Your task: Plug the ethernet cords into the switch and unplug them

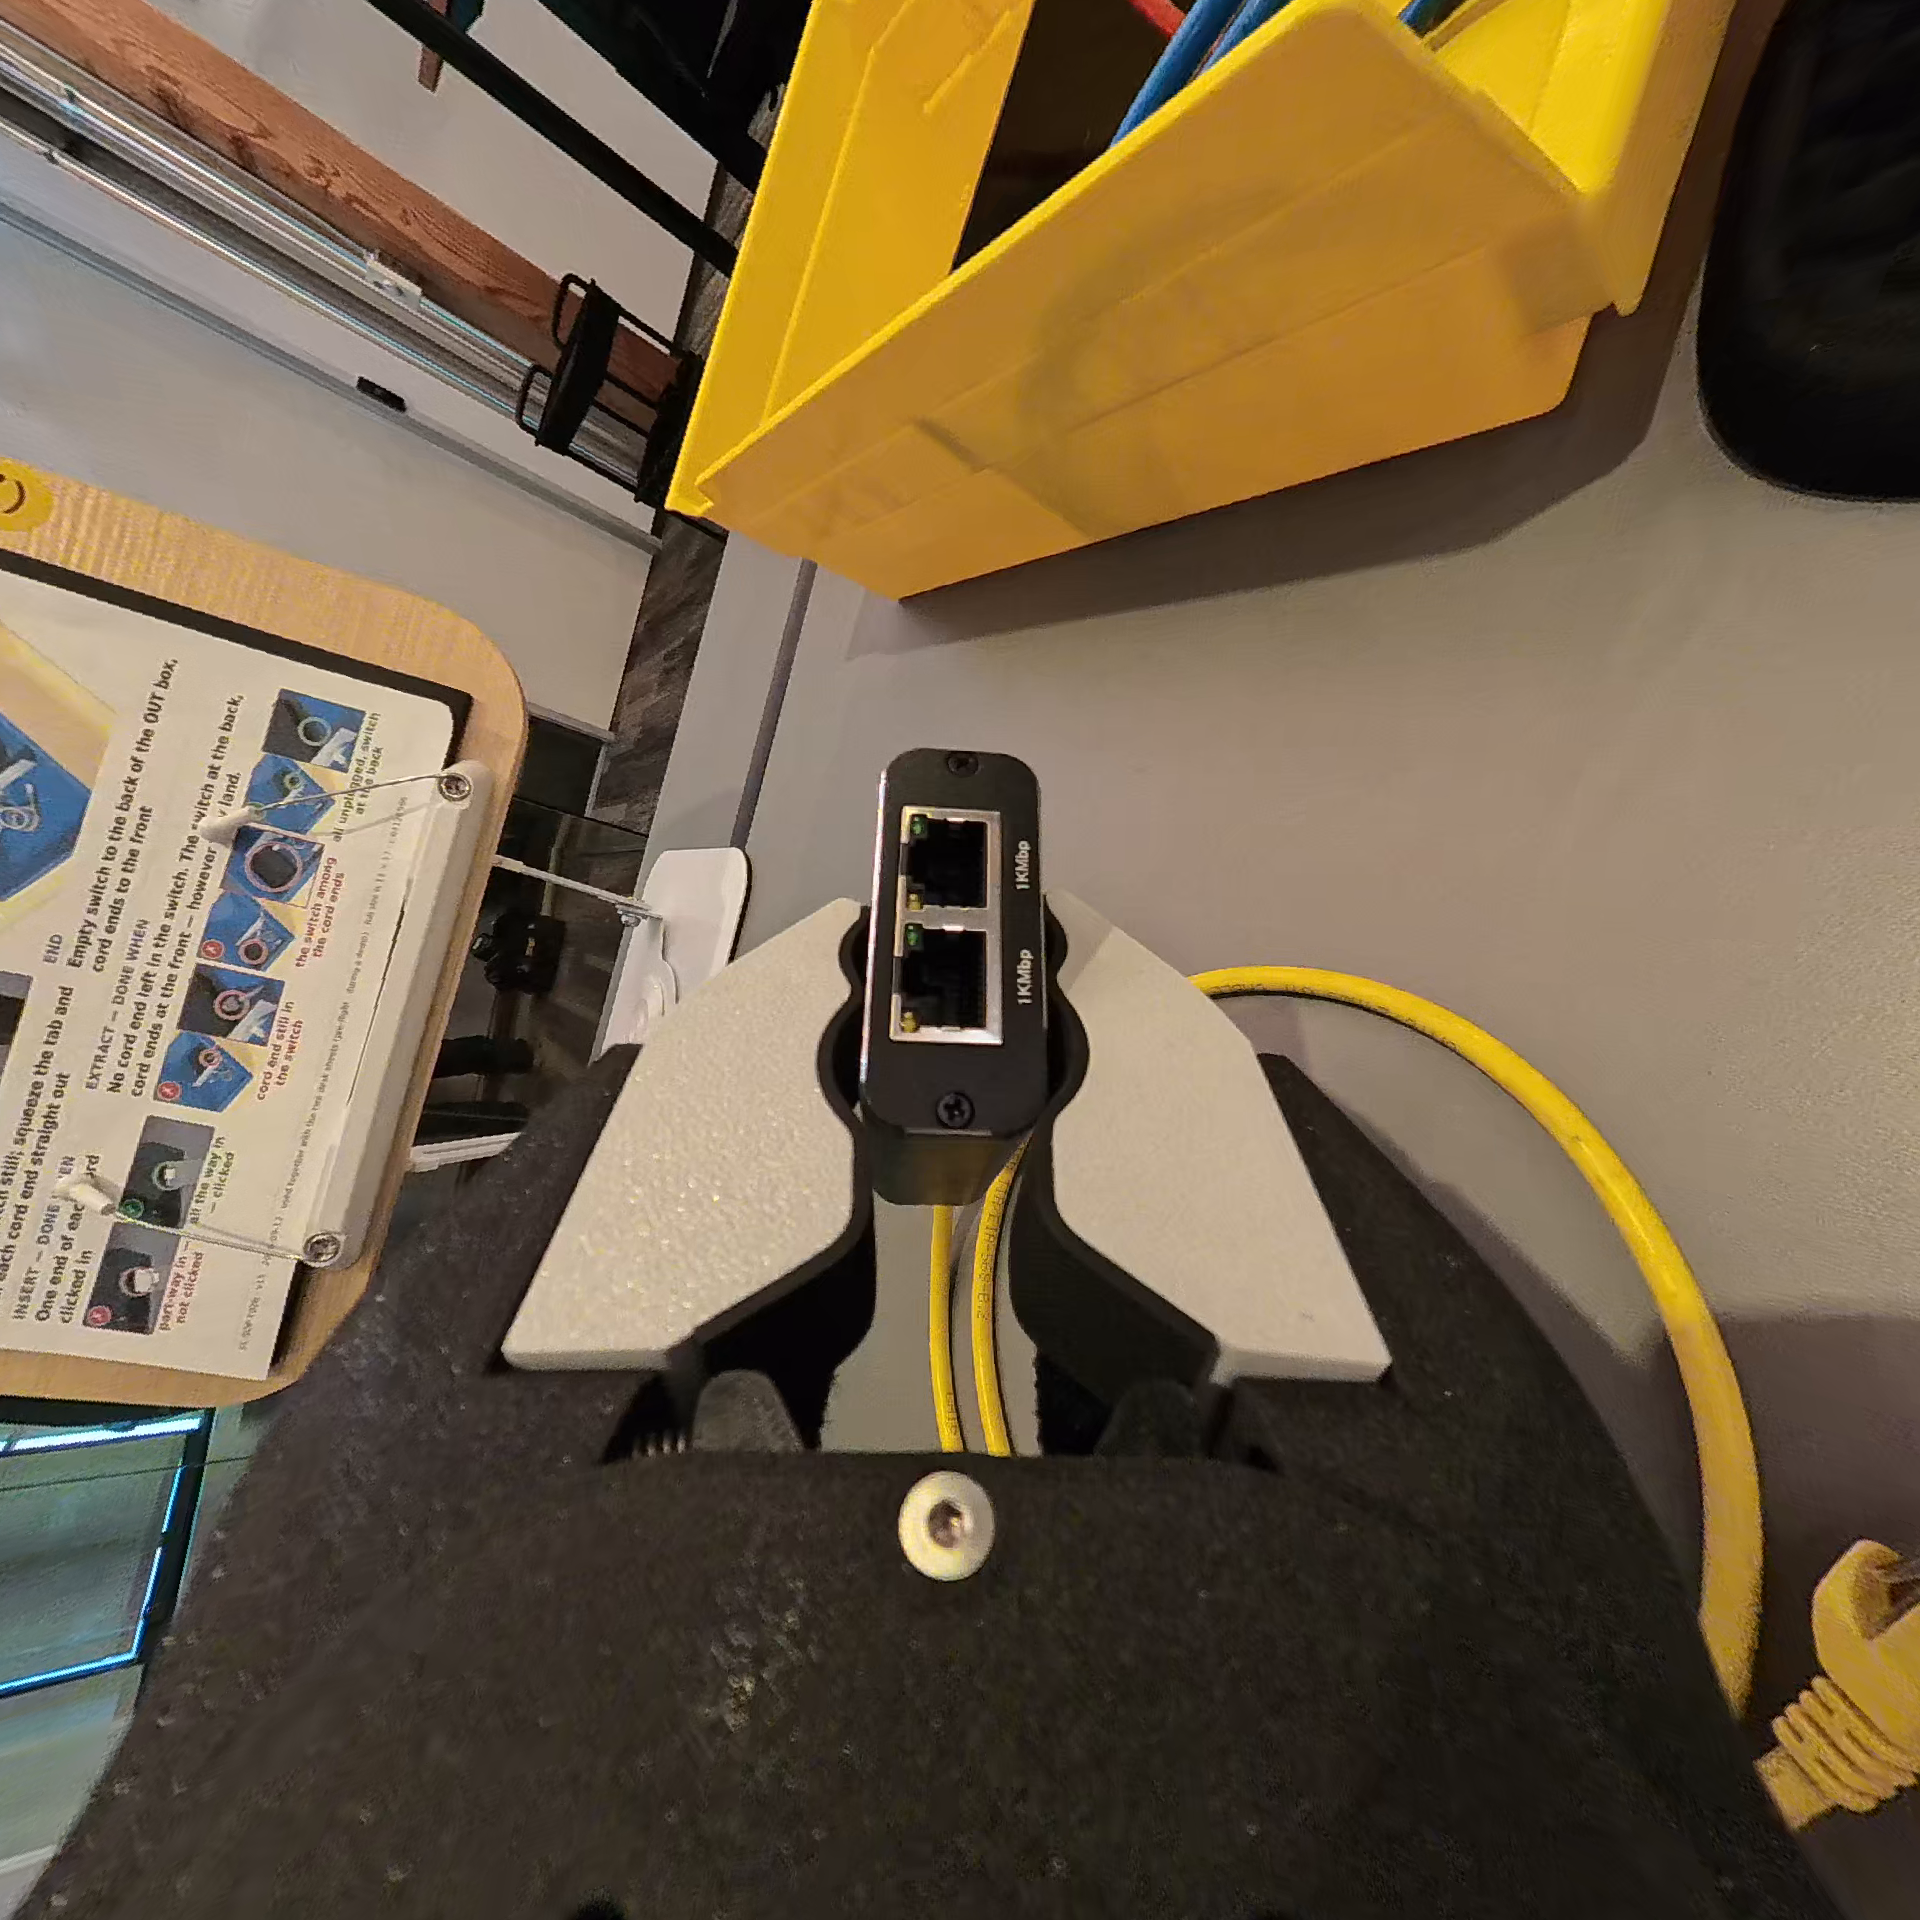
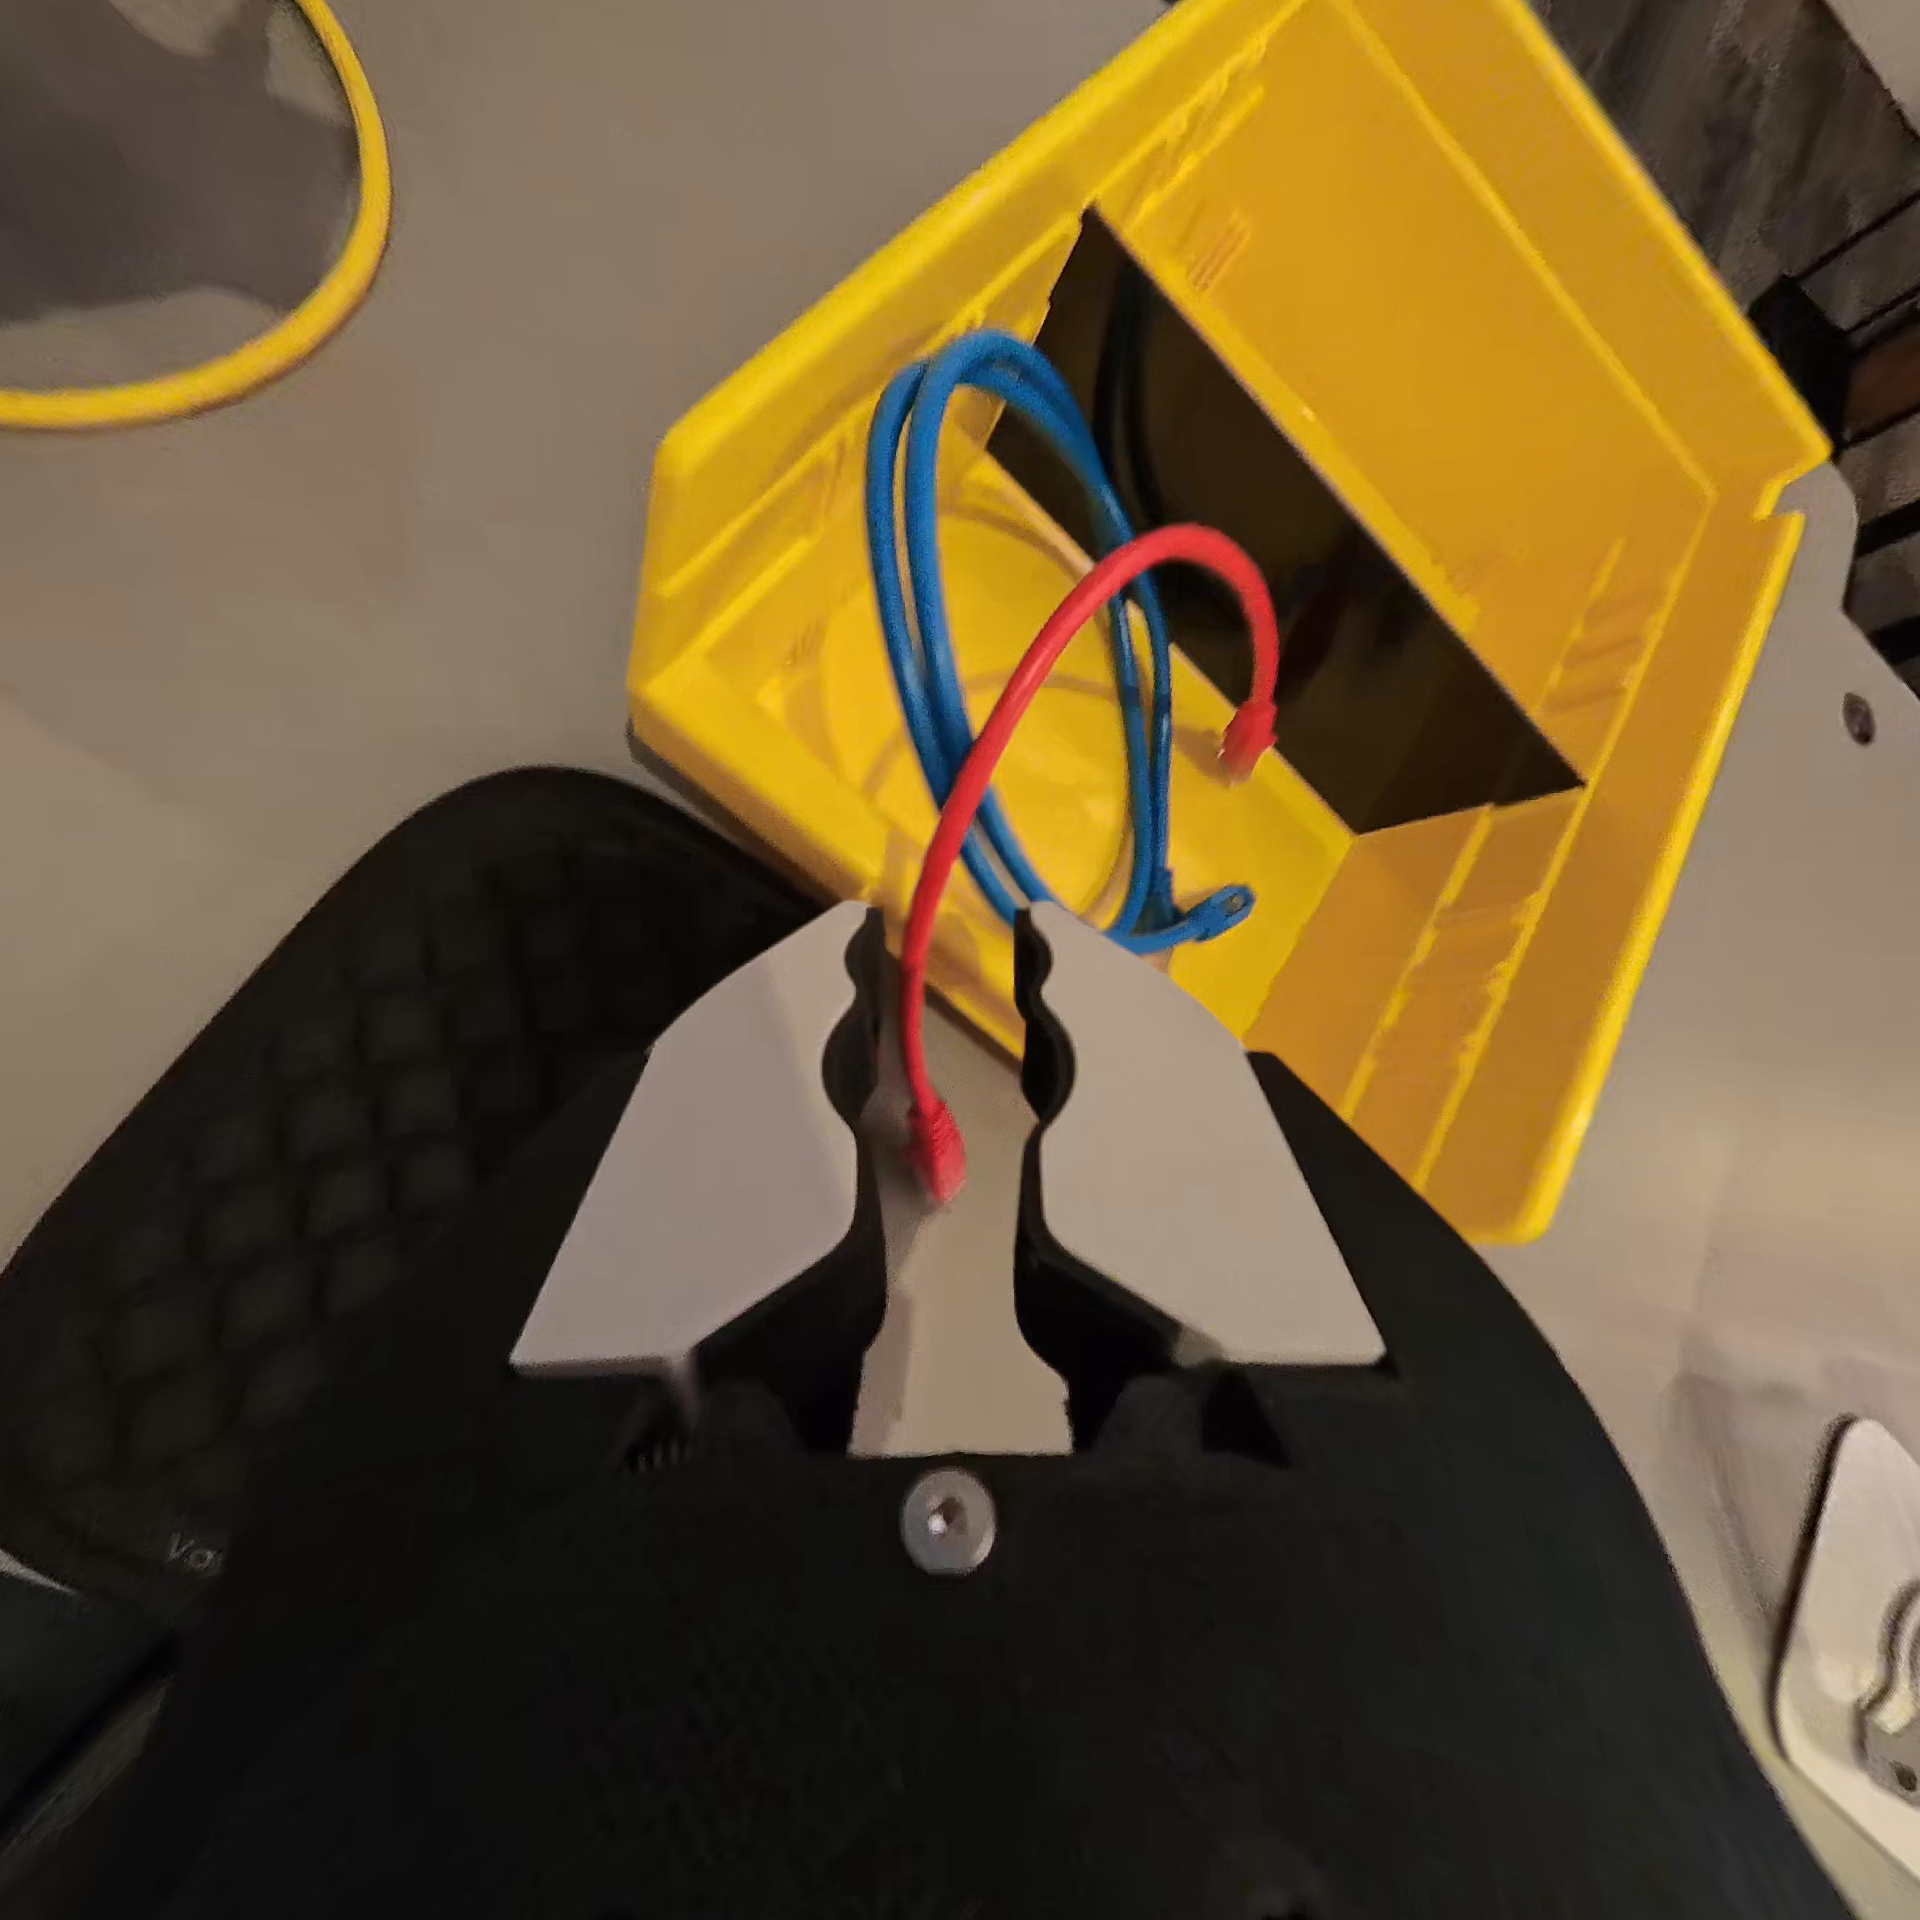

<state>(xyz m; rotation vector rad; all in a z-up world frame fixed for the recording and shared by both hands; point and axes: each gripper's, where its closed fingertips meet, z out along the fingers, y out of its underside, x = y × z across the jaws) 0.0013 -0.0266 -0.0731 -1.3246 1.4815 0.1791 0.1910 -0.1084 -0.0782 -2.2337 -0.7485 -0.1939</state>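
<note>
Switch (image 1: 948,966): small black box, clamped between the left gripper's (image 1: 951,1023) fingers, two empty ports facing the camera. Yellow cord (image 1: 1621,1195) runs from beneath it and loops over the grey table (image 1: 1455,779). Right gripper (image 2: 940,997): fingers apart, red cord (image 2: 997,717) passing between them, one plug inside the gap; contact uncertain. Blue cord (image 2: 914,582) coiled in the yellow bin (image 2: 1507,582) just ahead. Instruction sheet (image 1: 208,987) on a wooden board (image 1: 312,623) at left.
</note>
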